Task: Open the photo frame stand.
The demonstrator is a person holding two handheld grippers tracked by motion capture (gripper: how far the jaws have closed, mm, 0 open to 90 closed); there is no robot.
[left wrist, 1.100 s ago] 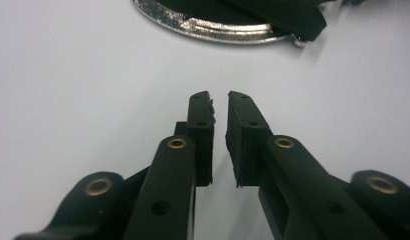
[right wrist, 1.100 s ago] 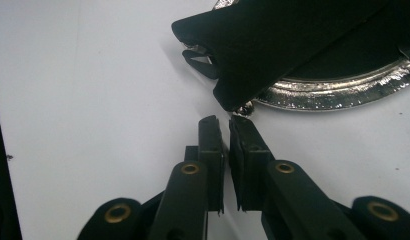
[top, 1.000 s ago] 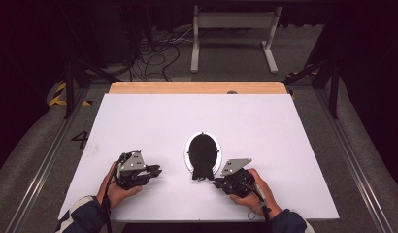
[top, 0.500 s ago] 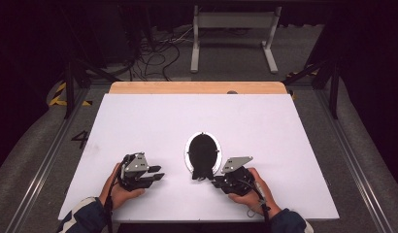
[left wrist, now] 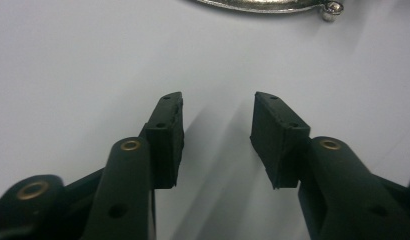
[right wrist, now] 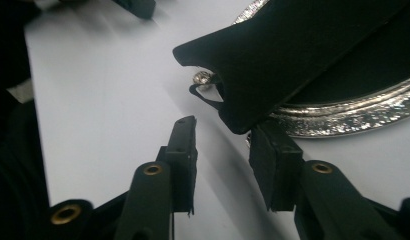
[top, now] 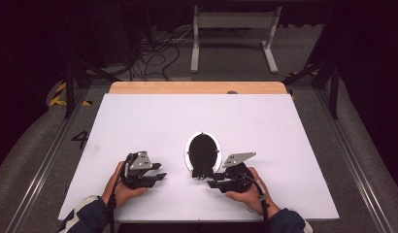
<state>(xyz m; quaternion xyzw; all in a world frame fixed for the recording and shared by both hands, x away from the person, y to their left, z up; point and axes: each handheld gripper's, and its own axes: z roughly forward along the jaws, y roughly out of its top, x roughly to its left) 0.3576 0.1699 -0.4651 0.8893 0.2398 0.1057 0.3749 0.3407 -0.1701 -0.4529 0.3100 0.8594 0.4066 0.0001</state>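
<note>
An oval silver-rimmed object (top: 203,153) with a black inside lies on the white table (top: 139,121), near the front middle. My left gripper (top: 160,172) rests to its left and points at it. Its jaws (left wrist: 218,107) have just been opening and hold nothing, and the silver rim (left wrist: 263,5) lies well beyond them. My right gripper (top: 210,180) sits at the object's near edge. Its jaws (right wrist: 223,132) have also just been opening. A black flap (right wrist: 273,55) hangs just past their tips without touching the pads, above the ornate rim (right wrist: 353,115) and a small metal ball (right wrist: 203,77).
A wooden strip (top: 197,87) borders the table's far edge. Behind it stand a metal frame (top: 233,29) and loose cables (top: 153,53) on the floor. Rails run along both sides of the table.
Both grippers' jaws stand wider apart than a second ago. The left hand has shifted slightly, and the right hand has kept its place by the oval object.
</note>
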